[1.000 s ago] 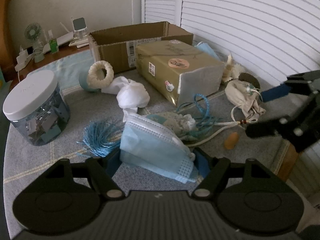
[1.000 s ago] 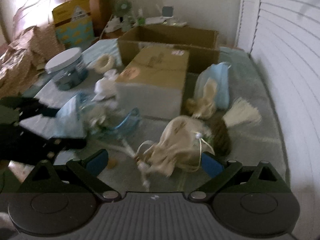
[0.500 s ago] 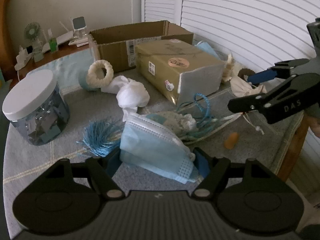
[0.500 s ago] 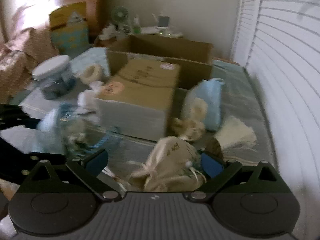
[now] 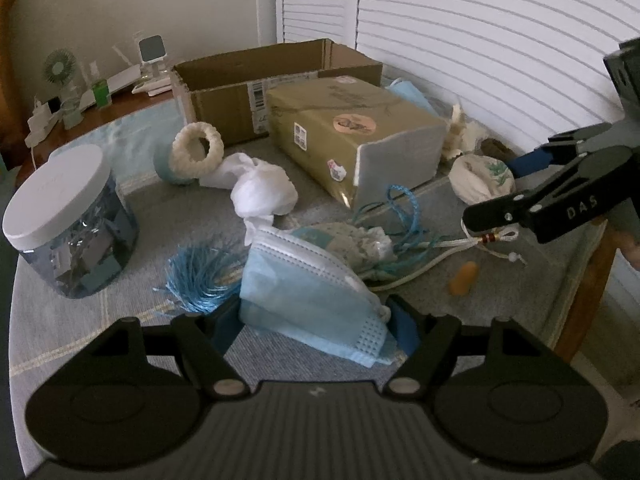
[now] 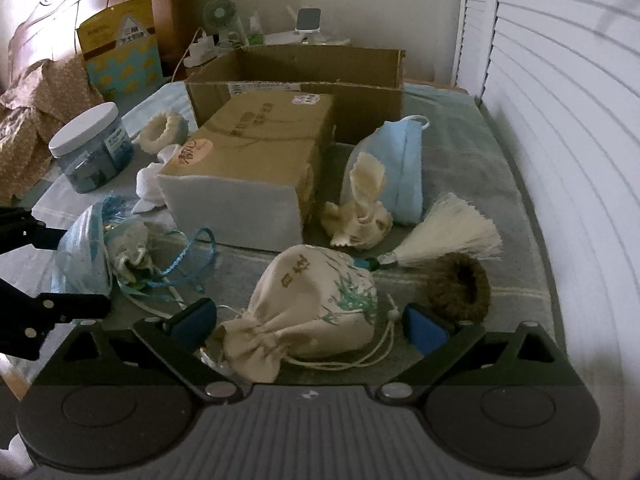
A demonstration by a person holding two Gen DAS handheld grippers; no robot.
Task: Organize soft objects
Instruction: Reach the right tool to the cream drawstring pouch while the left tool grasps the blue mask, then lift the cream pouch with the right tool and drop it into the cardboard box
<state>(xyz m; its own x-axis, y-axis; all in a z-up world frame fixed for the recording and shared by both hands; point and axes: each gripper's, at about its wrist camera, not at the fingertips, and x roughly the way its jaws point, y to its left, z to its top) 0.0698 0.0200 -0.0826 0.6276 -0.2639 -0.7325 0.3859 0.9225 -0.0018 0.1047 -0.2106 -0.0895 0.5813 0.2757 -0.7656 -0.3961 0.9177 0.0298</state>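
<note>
My left gripper is open around a folded blue face mask lying on the grey cloth. My right gripper is open around a cream drawstring pouch with a green print; the pouch also shows in the left wrist view between the right gripper's fingers. A small flowered pouch with blue cord lies behind the mask. A white cloth bundle, a cream scrunchie, a blue tassel, a cream tassel, a brown scrunchie and a second blue mask lie around.
An open cardboard box stands at the back, with a tan paper-wrapped package in front of it. A lidded jar stands at the left. A small orange piece lies near the table's right edge. Shutters line the right side.
My right gripper has moved forward and lowered around the cream pouch, which now sits between its fingers. The left gripper and the mask have not moved.
</note>
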